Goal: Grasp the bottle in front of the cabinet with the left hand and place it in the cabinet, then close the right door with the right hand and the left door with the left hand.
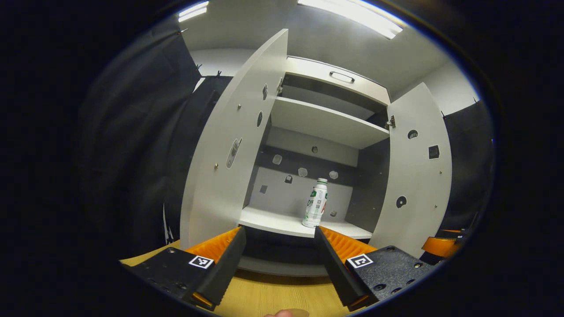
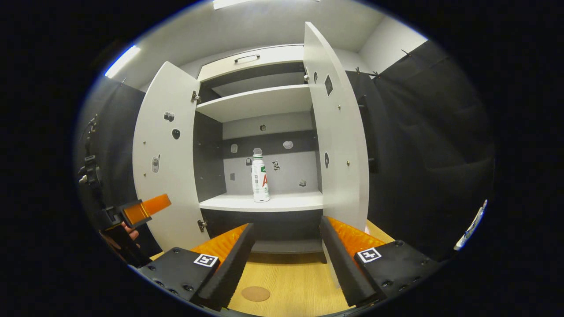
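The bottle point(image 2: 260, 177) stands upright on the cabinet's lower shelf point(image 2: 286, 202); a round disc point(image 2: 256, 293), perhaps a coaster, lies on the tabletop point(image 2: 291, 281).

White bottle point(image 2: 260, 176) stands upright on cabinet point(image 2: 264, 202) shelf, both doors open.

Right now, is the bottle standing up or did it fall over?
Standing up. The bottle rests on its base on the cabinet's lower shelf, cap on top, with both doors open.

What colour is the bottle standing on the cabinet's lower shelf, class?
The bottle is white with green and red printing, clearest in the right gripper view.
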A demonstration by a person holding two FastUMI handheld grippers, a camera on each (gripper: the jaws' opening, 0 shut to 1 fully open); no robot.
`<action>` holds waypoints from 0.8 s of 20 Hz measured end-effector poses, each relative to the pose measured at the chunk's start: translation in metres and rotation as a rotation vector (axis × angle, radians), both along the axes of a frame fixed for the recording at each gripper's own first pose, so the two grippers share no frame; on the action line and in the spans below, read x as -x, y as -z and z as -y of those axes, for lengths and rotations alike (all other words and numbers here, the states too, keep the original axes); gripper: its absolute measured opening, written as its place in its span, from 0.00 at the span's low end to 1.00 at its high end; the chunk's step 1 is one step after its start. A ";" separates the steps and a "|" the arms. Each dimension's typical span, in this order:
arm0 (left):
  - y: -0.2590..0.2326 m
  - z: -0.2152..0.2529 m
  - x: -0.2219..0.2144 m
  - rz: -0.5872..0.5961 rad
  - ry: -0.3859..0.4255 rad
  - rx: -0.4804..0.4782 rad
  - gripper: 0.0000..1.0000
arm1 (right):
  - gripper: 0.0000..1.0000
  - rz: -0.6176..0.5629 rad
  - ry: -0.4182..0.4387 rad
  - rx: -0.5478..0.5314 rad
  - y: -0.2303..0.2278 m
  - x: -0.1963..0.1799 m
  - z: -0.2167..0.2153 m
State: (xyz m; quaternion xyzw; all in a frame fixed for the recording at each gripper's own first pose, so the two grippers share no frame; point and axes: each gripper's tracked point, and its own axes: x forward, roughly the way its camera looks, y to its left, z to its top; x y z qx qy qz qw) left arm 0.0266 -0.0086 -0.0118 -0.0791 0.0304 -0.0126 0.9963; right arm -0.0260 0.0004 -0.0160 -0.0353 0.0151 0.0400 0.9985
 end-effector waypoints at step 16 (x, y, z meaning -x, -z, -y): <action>0.029 0.032 0.025 -0.028 0.055 0.054 0.95 | 0.98 0.208 0.221 -0.070 -0.099 0.015 0.106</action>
